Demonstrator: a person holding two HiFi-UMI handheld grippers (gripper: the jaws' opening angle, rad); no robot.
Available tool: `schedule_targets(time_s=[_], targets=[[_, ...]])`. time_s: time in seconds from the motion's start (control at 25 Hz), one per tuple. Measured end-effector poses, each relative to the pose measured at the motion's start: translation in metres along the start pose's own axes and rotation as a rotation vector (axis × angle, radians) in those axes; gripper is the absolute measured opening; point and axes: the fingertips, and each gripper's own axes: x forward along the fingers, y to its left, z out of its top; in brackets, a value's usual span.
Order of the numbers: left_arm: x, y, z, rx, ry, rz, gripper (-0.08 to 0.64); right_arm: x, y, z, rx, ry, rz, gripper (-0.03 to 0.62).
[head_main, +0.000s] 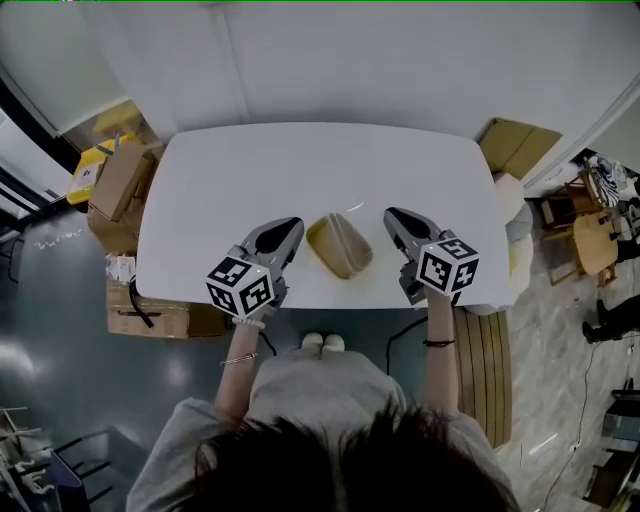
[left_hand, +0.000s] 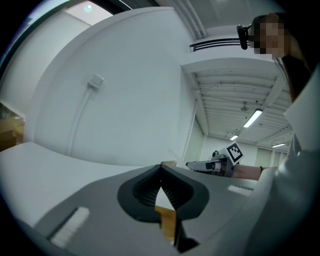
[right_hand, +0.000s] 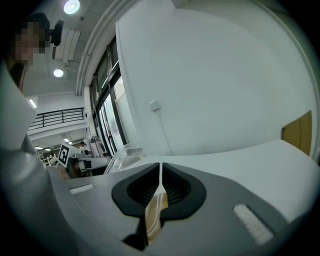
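White worktop (head_main: 300, 160) with rounded corners, set against a white wall (head_main: 400, 60). It carries a tan rounded container with a clear plastic lid (head_main: 340, 245), which sits near the middle of the front edge.

The container is flanked by two hand-held tools. The left gripper (head_main: 290, 228) lies just beside it on the side toward the front left corner. Its grey jaws point at the far edge and are pressed together at the tips, with nothing clamped between them, as the left gripper view (left_hand: 161, 170) shows. The right gripper (head_main: 392, 215) rests on the opposite side, a little apart from the container and toward the front right corner. Its jaws are likewise closed to a hairline slit and empty (right_hand: 160, 167). From that gripper's view the lid (right_hand: 125, 152) shows just to the left of the jaws.

Each tool bears a marker cube at the rear, close to the front edge. The person's white shoes (head_main: 322, 342) show just below that edge.

Beyond the left edge, cardboard boxes (head_main: 120, 180) and a yellow box (head_main: 92, 165) stand on the grey floor (head_main: 60, 330). A flat cardboard sheet (head_main: 520, 145) leans off the far right corner, and wooden chairs (head_main: 595, 240) stand well apart to the right.
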Motion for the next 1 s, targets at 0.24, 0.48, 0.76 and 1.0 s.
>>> schedule_targets(time_s=[0.24,0.48,0.76,1.0], targets=[[-0.006,-0.014,0.022,0.032,-0.038,-0.022,-0.005,-0.02,0.013,0.021,0.008,-0.089,0.001,0.032],[-0.011,-0.032,0.043,0.075,-0.076,-0.059,-0.005,-0.037,0.029,0.039,0.002,-0.159,0.009,0.032],[-0.021,-0.042,0.063,0.113,-0.112,-0.092,-0.005,-0.055,0.042,0.058,-0.014,-0.231,0.007,0.031],[-0.031,-0.051,0.076,0.136,-0.139,-0.1,-0.005,-0.073,0.051,0.073,-0.024,-0.293,0.01,0.031]])
